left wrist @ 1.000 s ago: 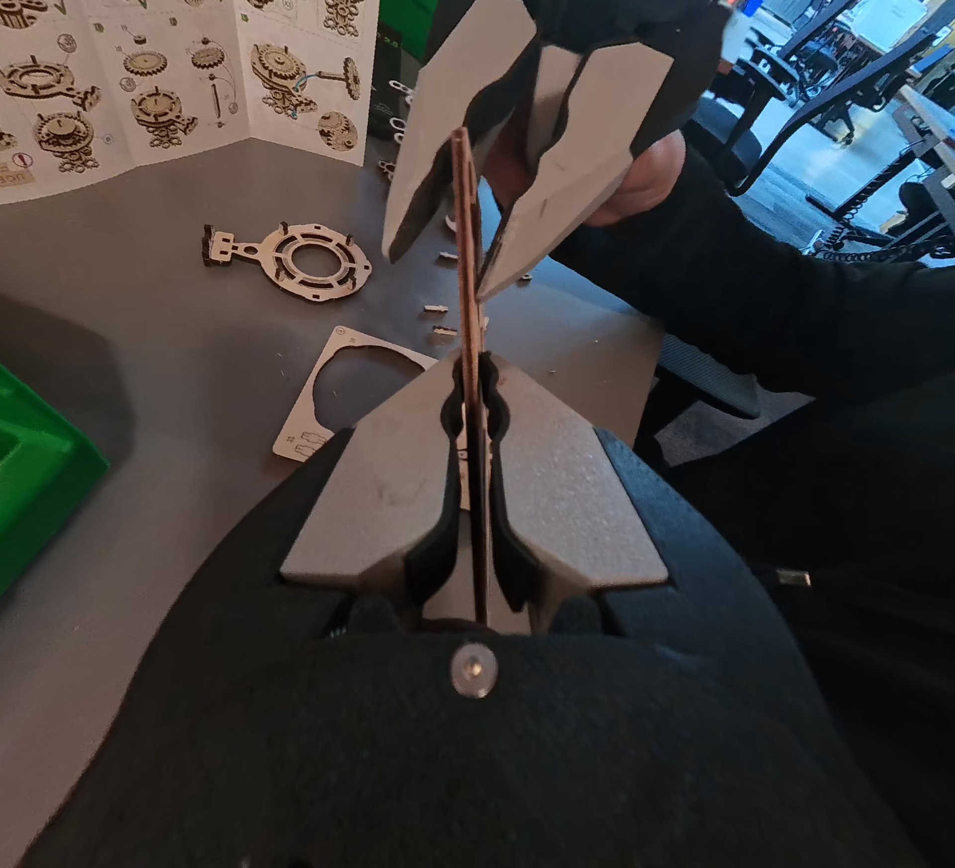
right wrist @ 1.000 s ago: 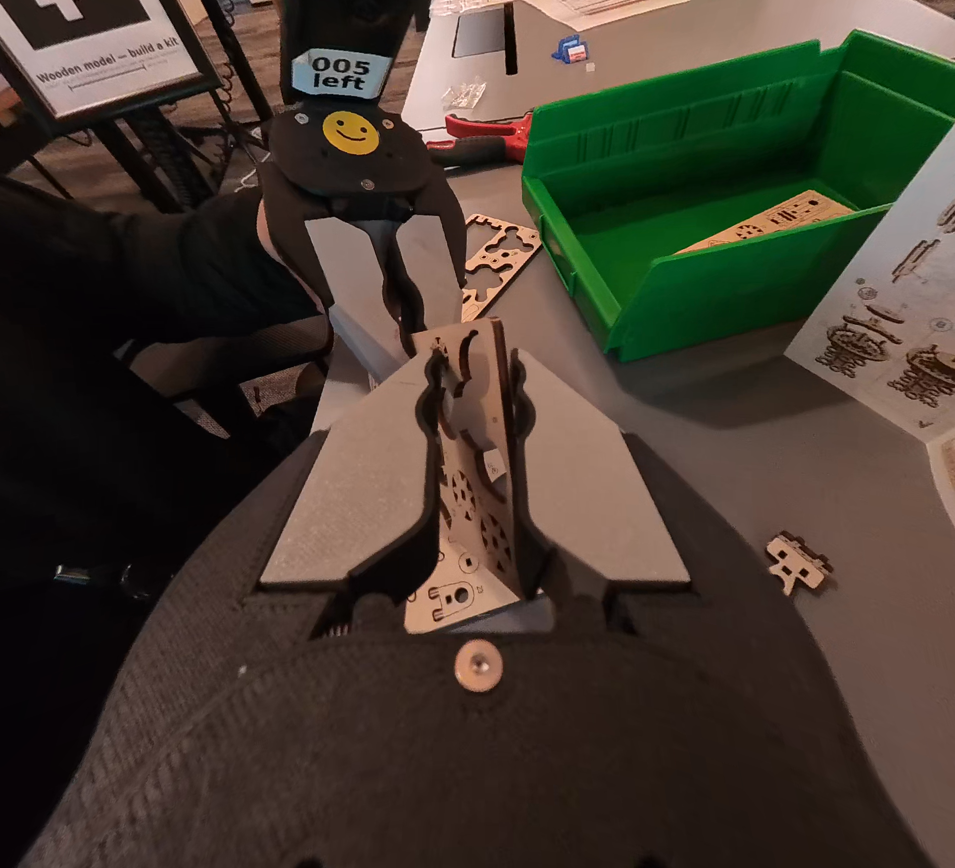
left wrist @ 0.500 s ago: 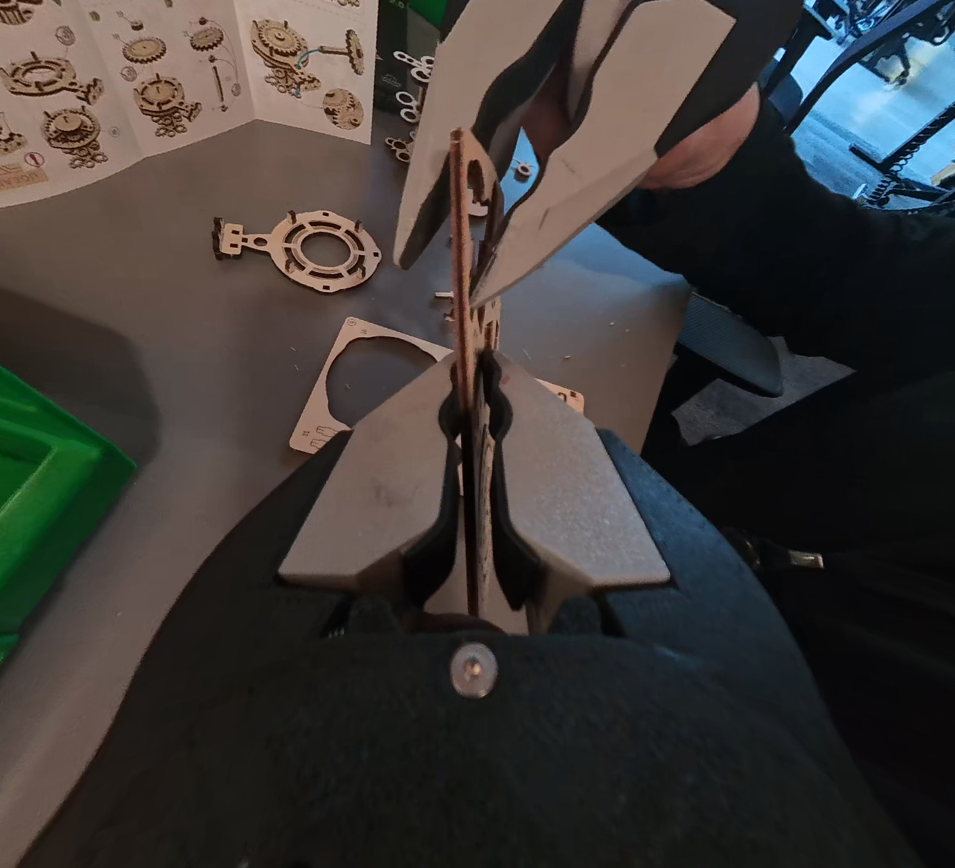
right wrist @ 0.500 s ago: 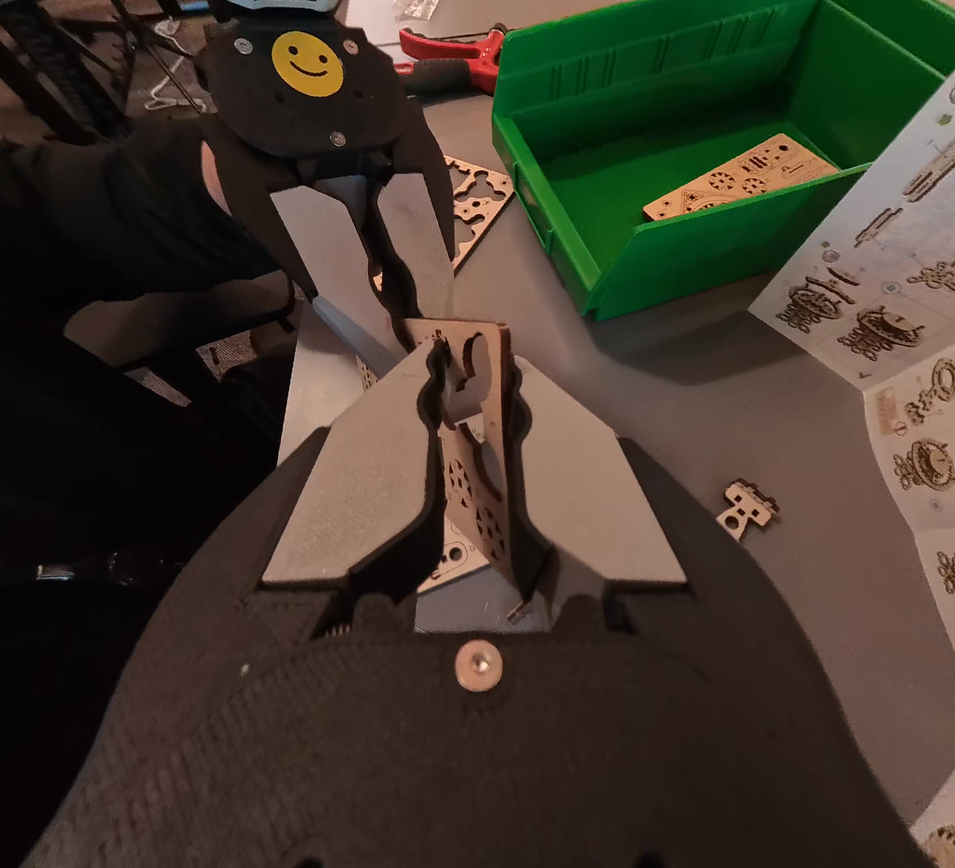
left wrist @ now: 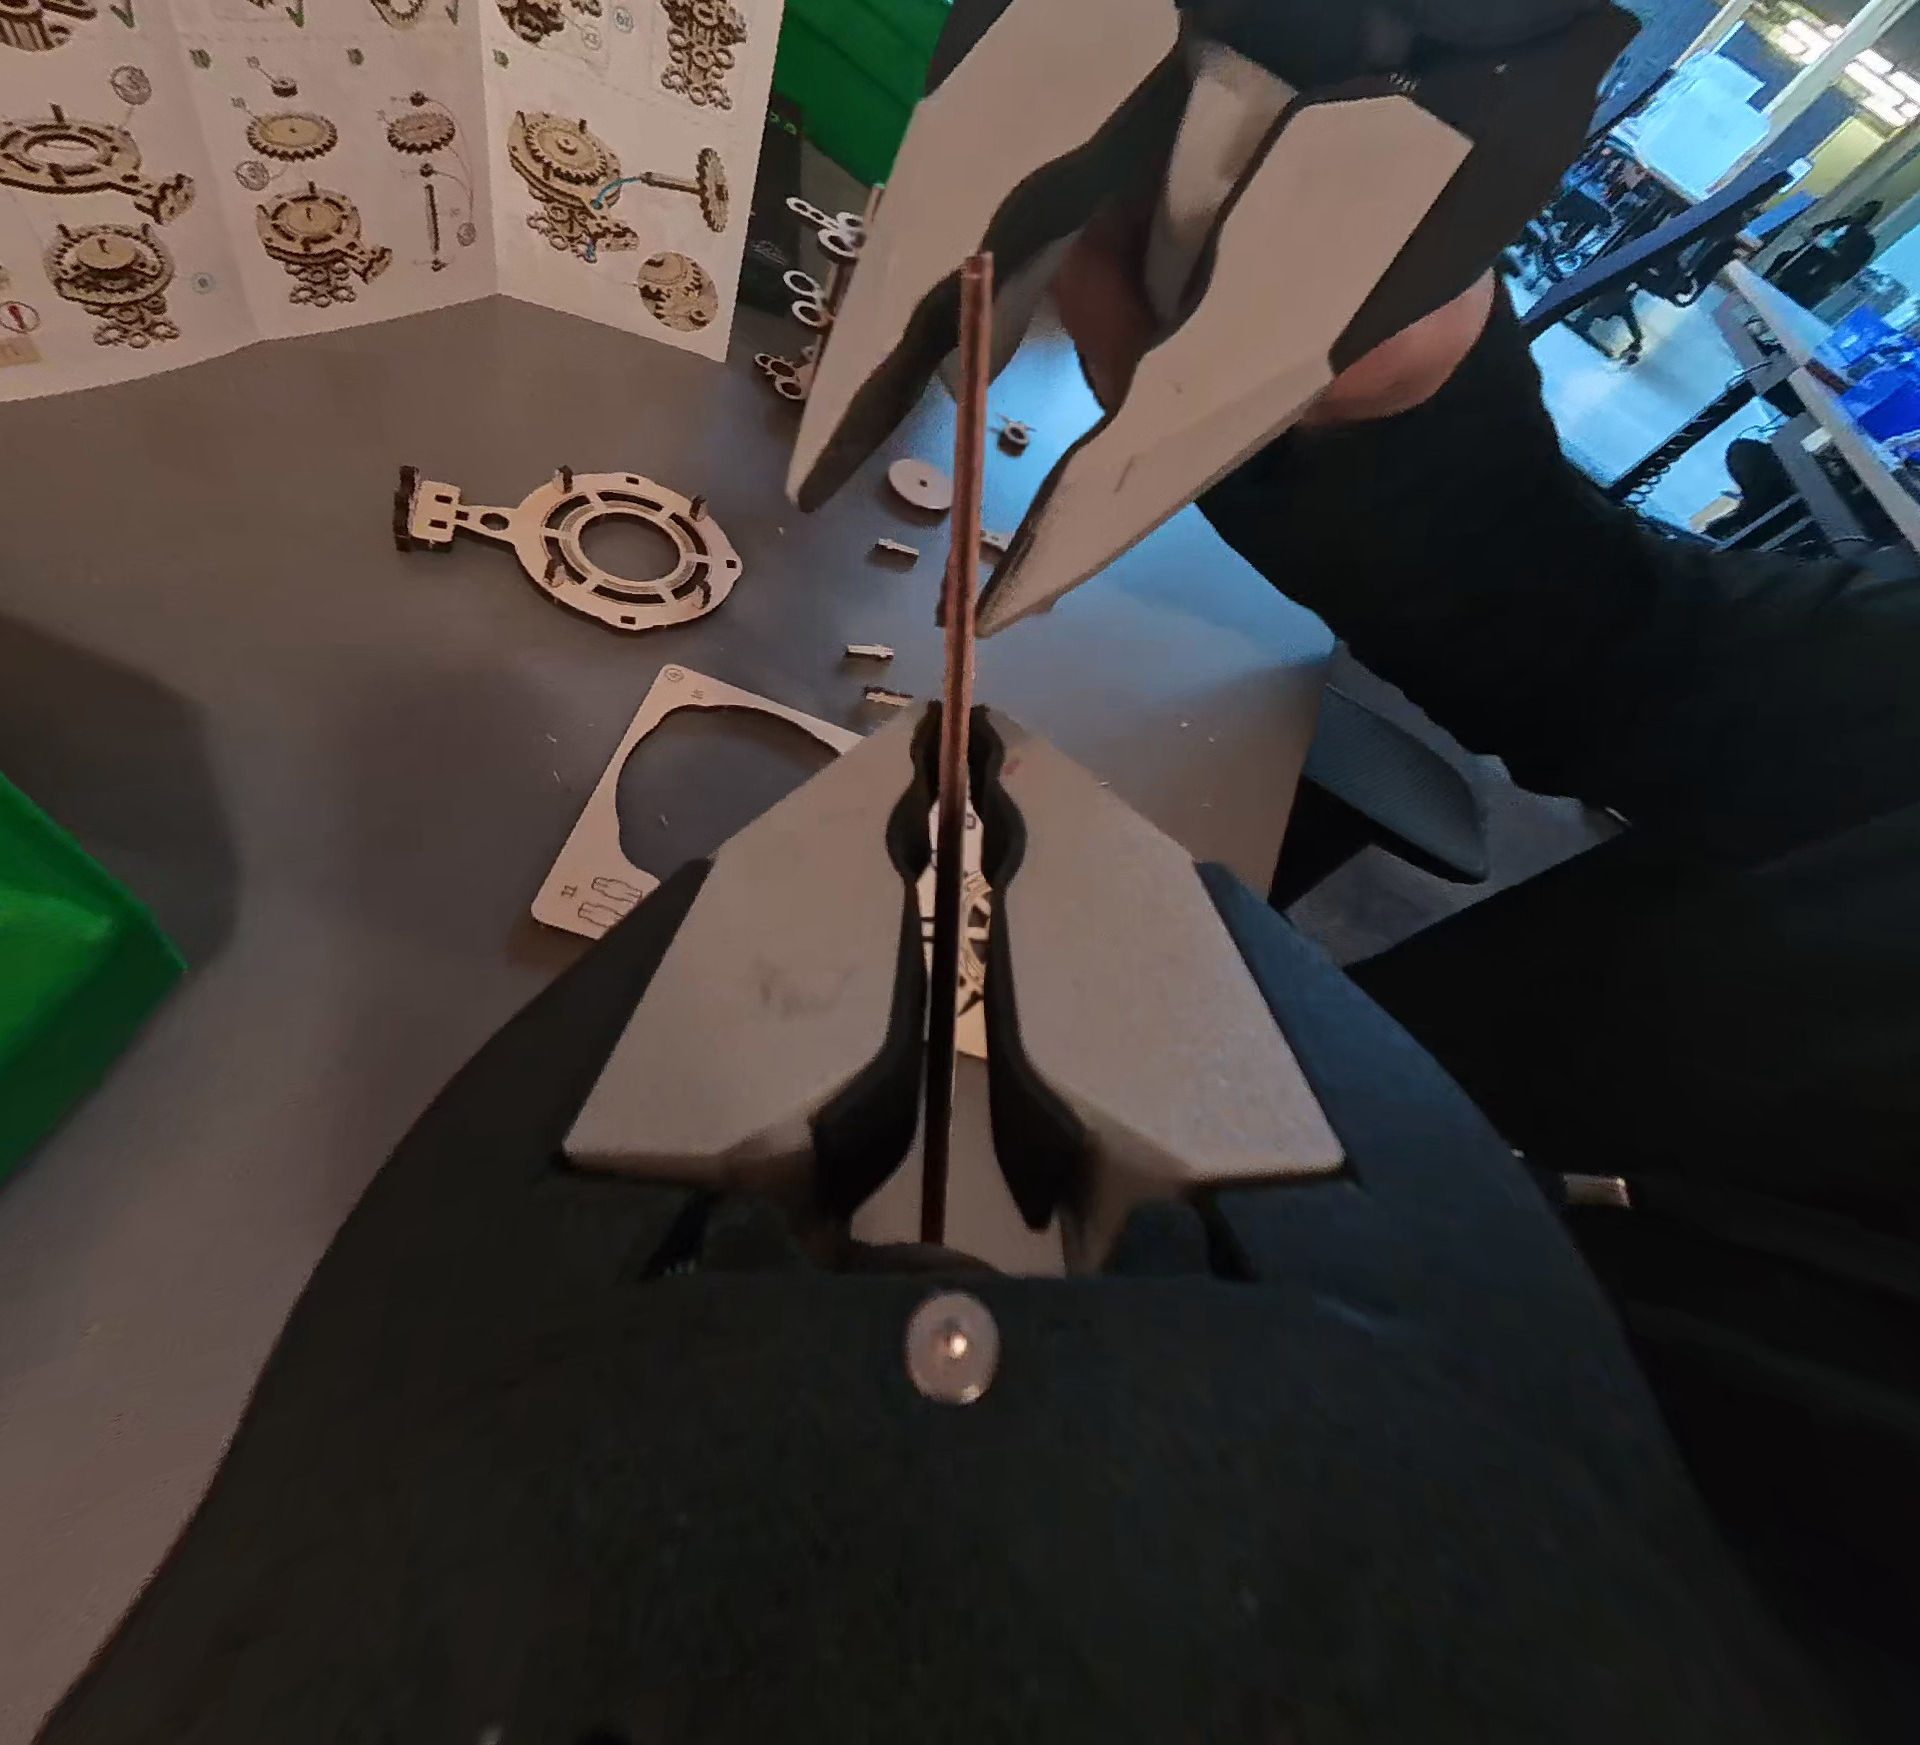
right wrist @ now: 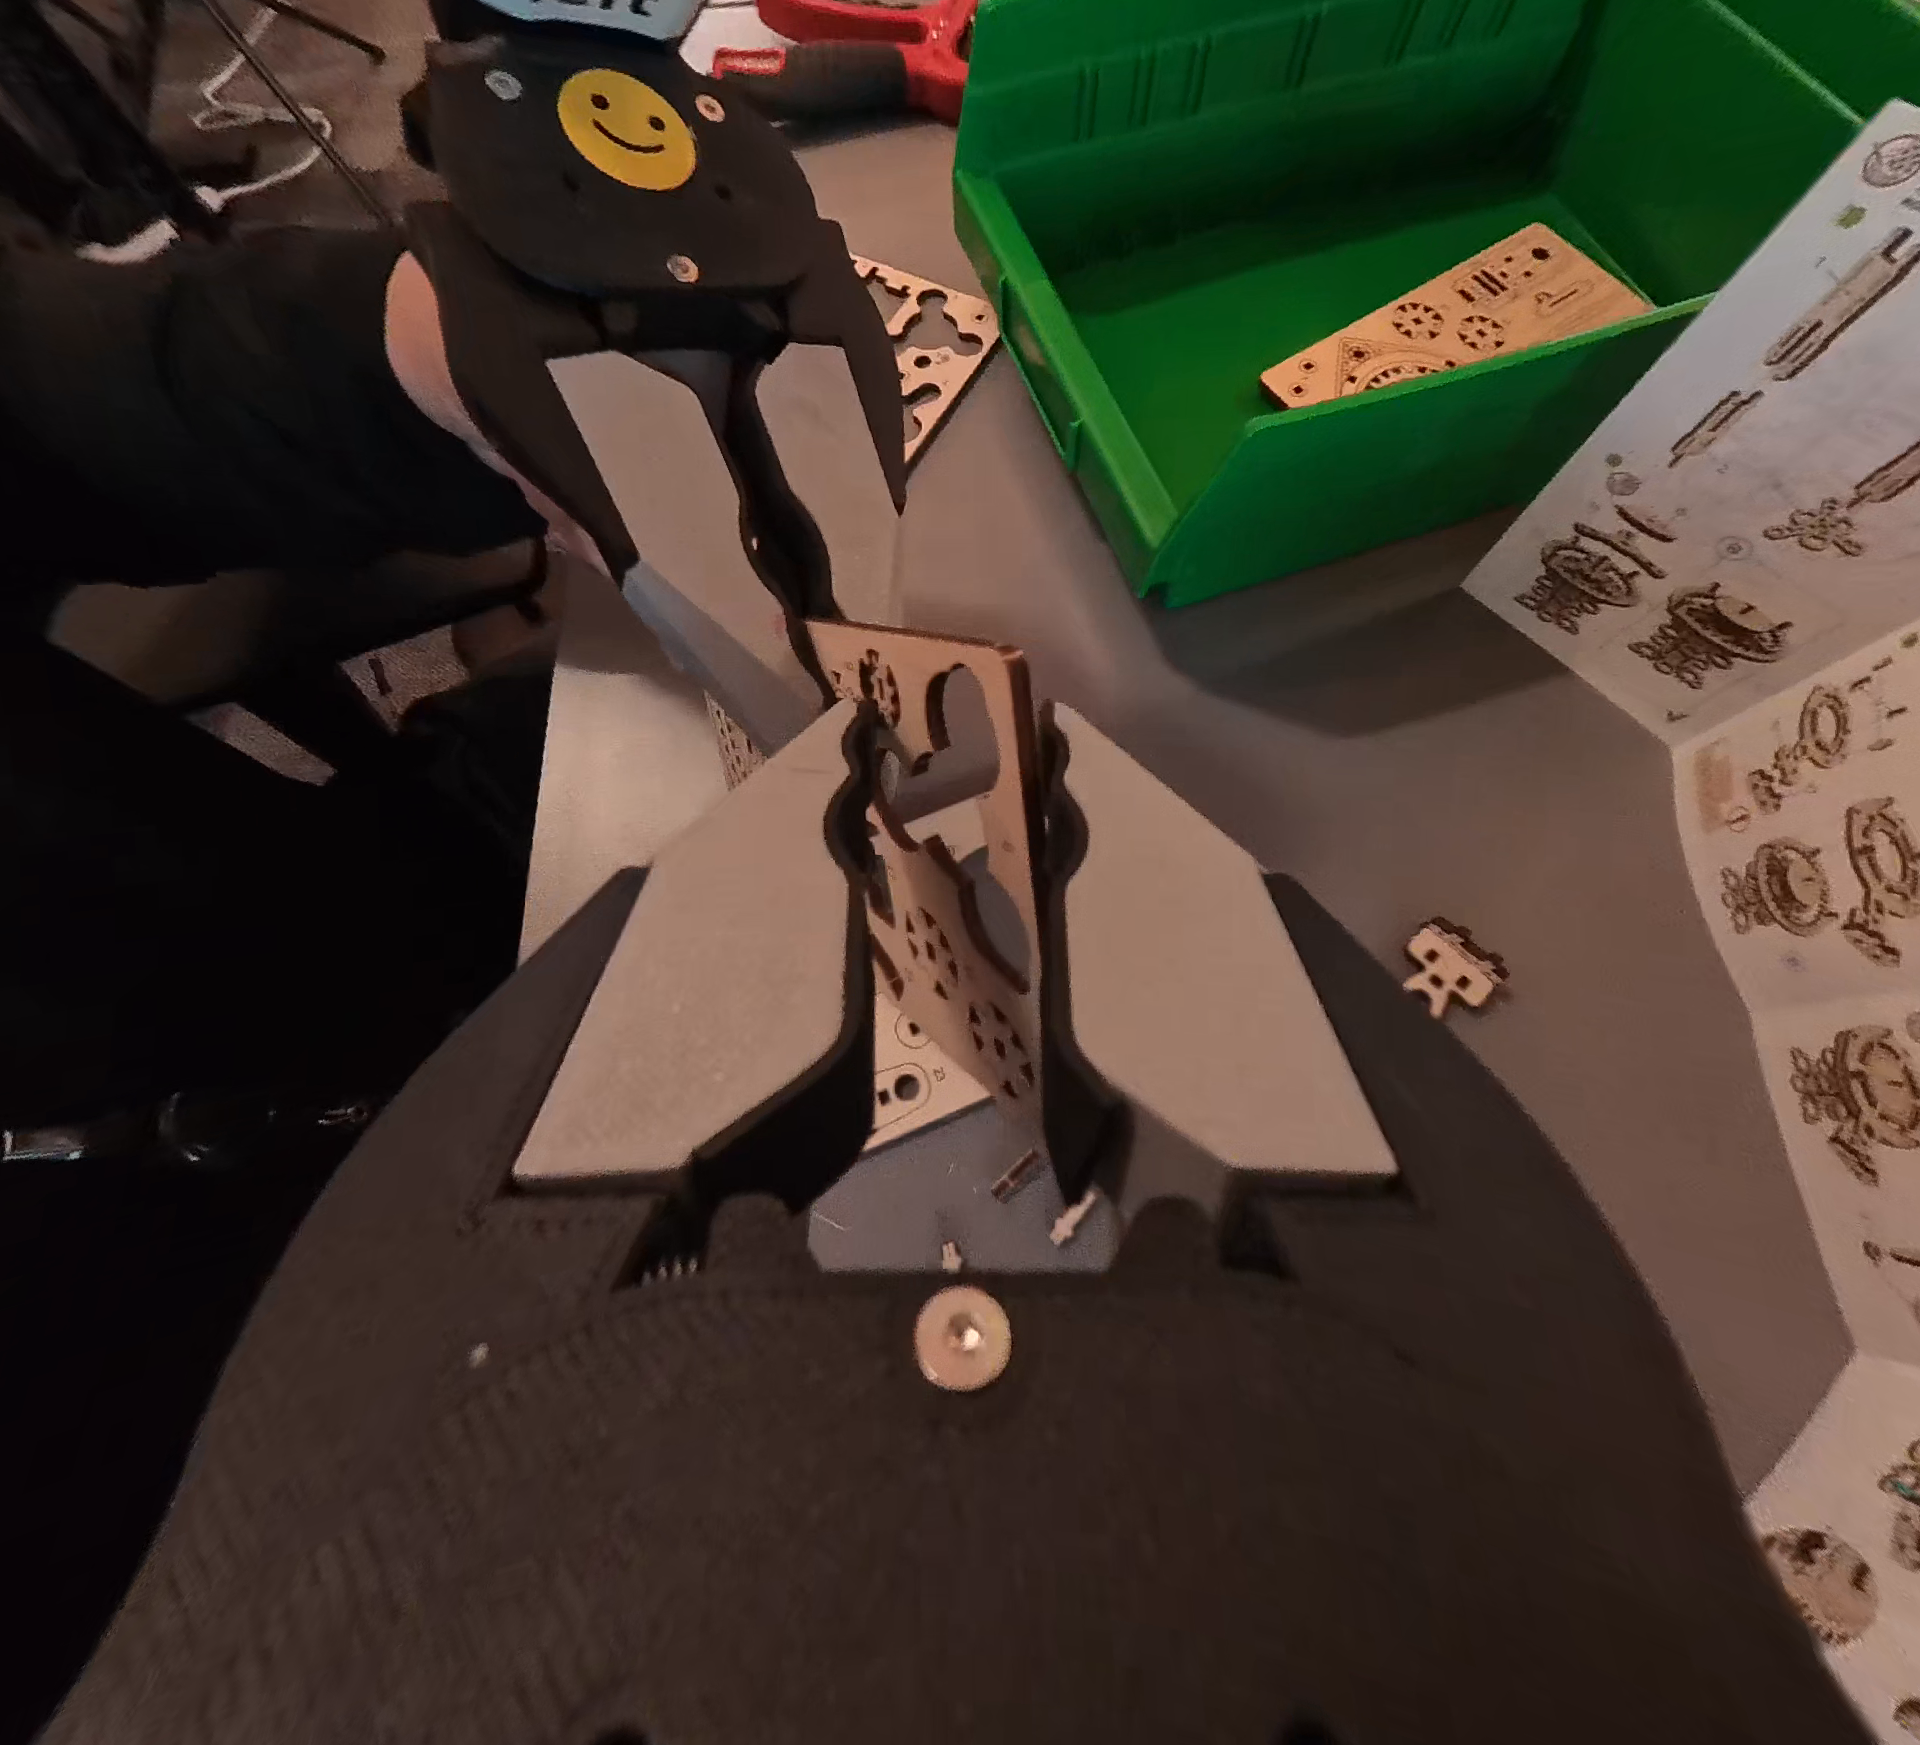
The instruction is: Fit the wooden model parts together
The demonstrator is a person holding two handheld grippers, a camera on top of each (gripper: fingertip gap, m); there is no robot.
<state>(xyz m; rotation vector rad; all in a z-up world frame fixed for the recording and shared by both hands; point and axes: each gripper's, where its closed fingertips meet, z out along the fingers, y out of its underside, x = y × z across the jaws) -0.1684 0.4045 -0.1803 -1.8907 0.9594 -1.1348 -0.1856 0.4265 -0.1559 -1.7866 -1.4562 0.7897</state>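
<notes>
My left gripper [left wrist: 956, 719] is shut on a thin wooden parts sheet [left wrist: 961, 448], held upright and seen edge-on above the grey table. My right gripper [left wrist: 896, 563] comes from above with its jaws apart on either side of the sheet's top; one fingertip [left wrist: 987, 620] touches the sheet. In the right wrist view the sheet [right wrist: 997, 687] stands slanted between my right gripper's [right wrist: 951, 719] open fingers, and the left gripper [right wrist: 816, 646] grips its far corner. A ring-shaped wooden part with a handle [left wrist: 623, 552] lies on the table.
An emptied sheet frame [left wrist: 707, 791], small pegs [left wrist: 868, 651] and a disc [left wrist: 920, 483] lie near. A folded instruction sheet [left wrist: 364, 85] stands behind. A green bin [right wrist: 1351, 490] holds another parts sheet [right wrist: 1455, 334]. A red clamp [right wrist: 862, 43] and a small wooden piece [right wrist: 1449, 968] lie around.
The sheet stays clamped in my left gripper. My right gripper has tilted further down over it, and the sheet has turned back to fully edge-on in the left wrist view.
</notes>
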